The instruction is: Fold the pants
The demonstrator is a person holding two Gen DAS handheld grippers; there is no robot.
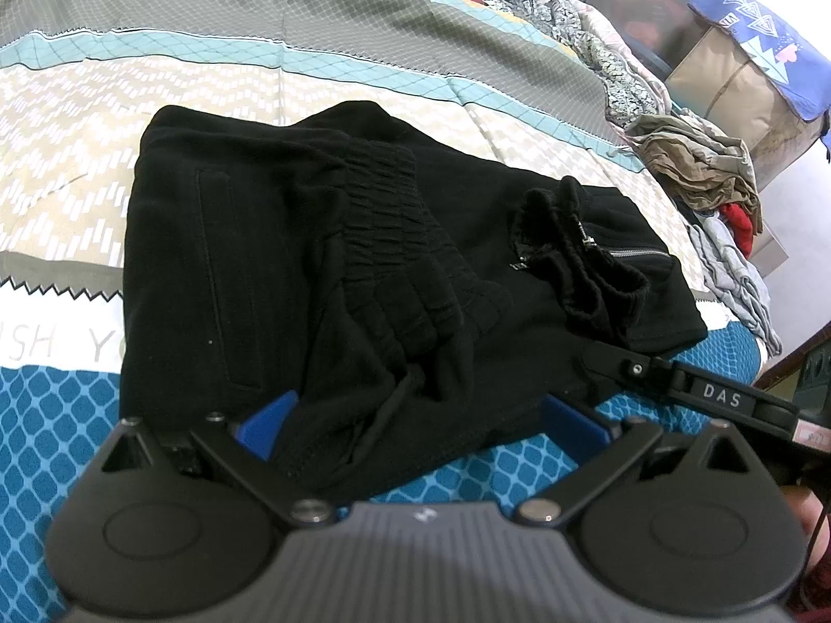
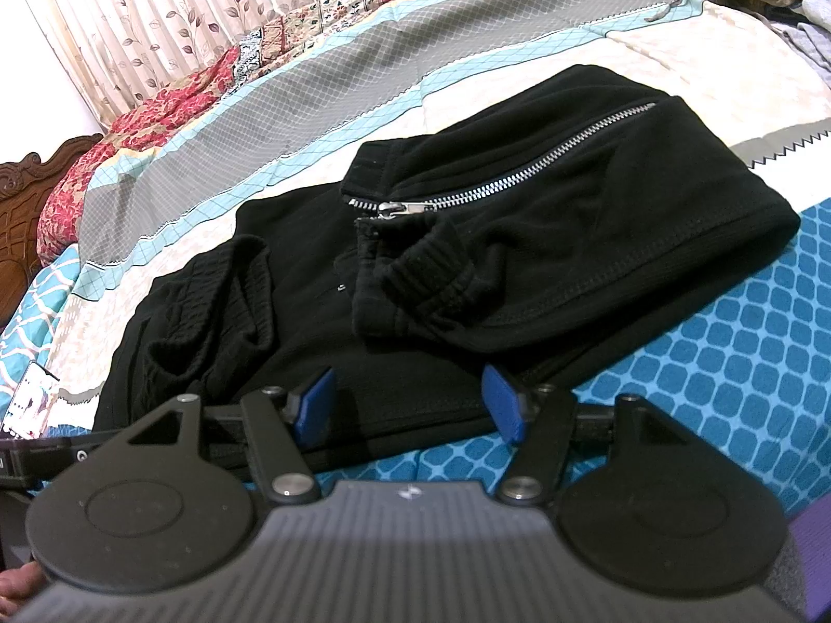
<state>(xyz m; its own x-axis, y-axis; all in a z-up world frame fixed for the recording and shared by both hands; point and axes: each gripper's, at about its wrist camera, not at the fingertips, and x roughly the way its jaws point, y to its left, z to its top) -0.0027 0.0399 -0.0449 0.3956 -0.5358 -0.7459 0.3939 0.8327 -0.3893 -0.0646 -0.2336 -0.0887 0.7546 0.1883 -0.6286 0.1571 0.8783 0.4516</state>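
Black pants lie folded into a thick bundle on the patterned bedsheet. A cuffed leg end with a silver zipper rests on top, and the ribbed waistband bunches up in the middle. My left gripper stands open at the bundle's near edge, and black fabric bulges between its blue pads. My right gripper is open too, with the flat near hem of the pants between its blue pads. Its black finger shows in the left wrist view beside the pants' right corner.
A heap of loose clothes lies at the bed's far right edge, near a box draped in blue cloth. A red patterned quilt, a wooden headboard and a leaf-print curtain line the far side.
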